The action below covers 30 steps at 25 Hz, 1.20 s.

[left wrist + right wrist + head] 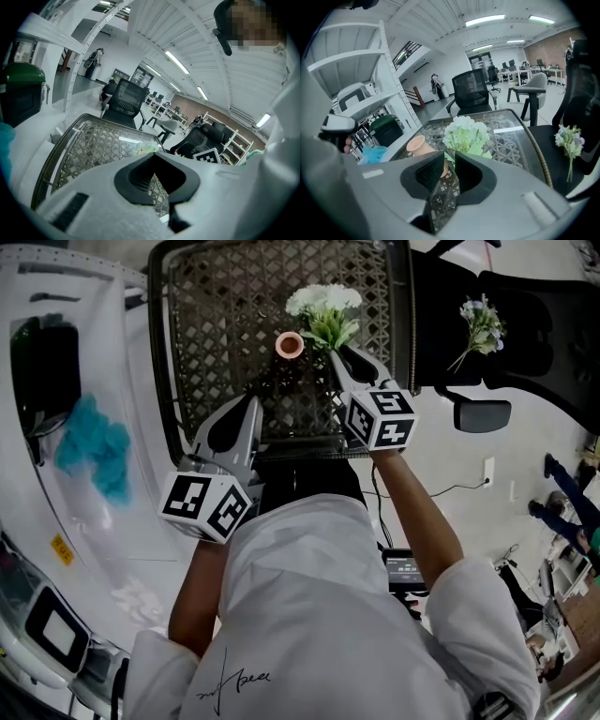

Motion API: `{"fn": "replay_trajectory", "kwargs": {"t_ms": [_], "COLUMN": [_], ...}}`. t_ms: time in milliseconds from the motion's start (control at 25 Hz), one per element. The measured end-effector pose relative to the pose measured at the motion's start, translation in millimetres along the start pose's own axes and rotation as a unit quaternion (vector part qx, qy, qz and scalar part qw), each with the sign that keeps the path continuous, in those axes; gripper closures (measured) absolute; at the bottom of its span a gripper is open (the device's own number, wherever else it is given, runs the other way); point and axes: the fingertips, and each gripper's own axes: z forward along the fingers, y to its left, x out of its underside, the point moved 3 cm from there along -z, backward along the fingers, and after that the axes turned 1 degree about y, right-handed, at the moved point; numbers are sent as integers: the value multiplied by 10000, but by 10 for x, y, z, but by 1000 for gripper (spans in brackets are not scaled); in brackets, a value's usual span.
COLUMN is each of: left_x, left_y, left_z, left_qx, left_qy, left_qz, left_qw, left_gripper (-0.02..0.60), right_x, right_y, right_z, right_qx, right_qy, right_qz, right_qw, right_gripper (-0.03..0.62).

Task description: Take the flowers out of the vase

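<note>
Item: white-green flower bunch, out of small terracotta vase, just right of it, above glass-topped wicker table.
Your right gripper: jaws pinching bunch at stem, below leaves.
Vase: upright on table.
Your left gripper: jaws pressed together, nothing between, well apart from vase.
Purple-white flower sprig: lying on black office chair, right of table.

The white flowers' stems vanish behind my right gripper's jaws, and the vase's base sits hidden behind 1 jaw. In the left gripper view I get only a pale sliver of those blooms.
</note>
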Motion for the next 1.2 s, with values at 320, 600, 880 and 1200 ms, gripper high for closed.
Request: {"fn": "replay_trajectory", "kwargs": {"t_ms": [320, 600, 880, 1200], "left_x": [-59, -68, -122, -208], "left_y": [-20, -29, -91, -172], "left_z": [-23, -85, -175, -304], "left_qx": [44, 58, 96, 271], "left_qy": [-85, -174, -299, -447], "left_qz": [15, 38, 96, 127], "left_qw": [10000, 9998, 9995, 9986], "left_gripper": [578, 578, 578, 578], "right_x": [-72, -119, -281, -452], "right_y": [13, 146, 340, 608], "right_z": [-157, -265, -480, -692], "right_qx": [-117, -268, -183, -184], "right_qy": [-27, -92, -331, -578], "right_qz": [-15, -109, -369, -536], "right_qw": [9999, 9995, 9986, 9967], "right_gripper": [551, 576, 588, 589]}}
